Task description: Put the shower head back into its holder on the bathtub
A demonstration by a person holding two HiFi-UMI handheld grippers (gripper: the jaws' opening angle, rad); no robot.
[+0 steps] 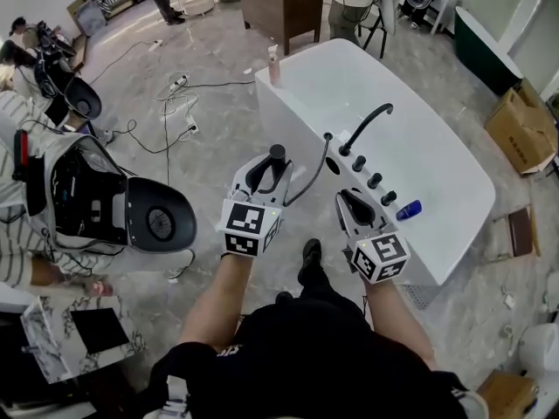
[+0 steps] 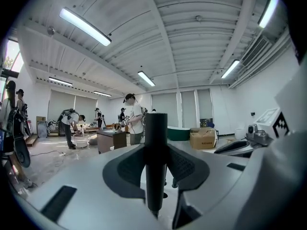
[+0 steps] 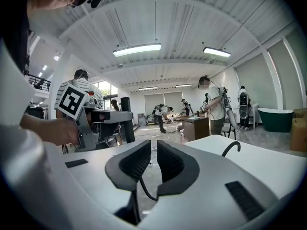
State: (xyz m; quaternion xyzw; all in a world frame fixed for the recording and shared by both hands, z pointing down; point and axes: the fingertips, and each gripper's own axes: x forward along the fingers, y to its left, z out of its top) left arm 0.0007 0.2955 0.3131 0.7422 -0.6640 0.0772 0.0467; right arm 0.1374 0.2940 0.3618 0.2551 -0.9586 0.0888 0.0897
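Note:
My left gripper [image 1: 271, 171] is shut on the black stick-shaped shower head [image 1: 278, 153], which stands upright between its pads [image 2: 156, 128]. It hangs just left of the white bathtub [image 1: 349, 77]. The black hose [image 1: 314, 171] curves from the shower head to the tub's near deck. A dark oval opening [image 1: 333, 165] lies there, beside the arched black faucet [image 1: 371, 120] and a row of black knobs [image 1: 374, 181]. My right gripper [image 1: 349, 201] hovers over the deck's near end with its jaws a narrow gap apart [image 3: 154, 152] and nothing between them. The hose [image 3: 144, 188] shows beyond that gap.
A blue object [image 1: 408, 209] lies on the deck past the knobs and a pink bottle [image 1: 273, 64] stands on the tub's far corner. A person with equipment [image 1: 87, 199] crouches at the left. Cables [image 1: 170, 103] trail on the floor. A wooden cabinet [image 1: 279, 3] stands behind and a cardboard box [image 1: 522, 127] at right.

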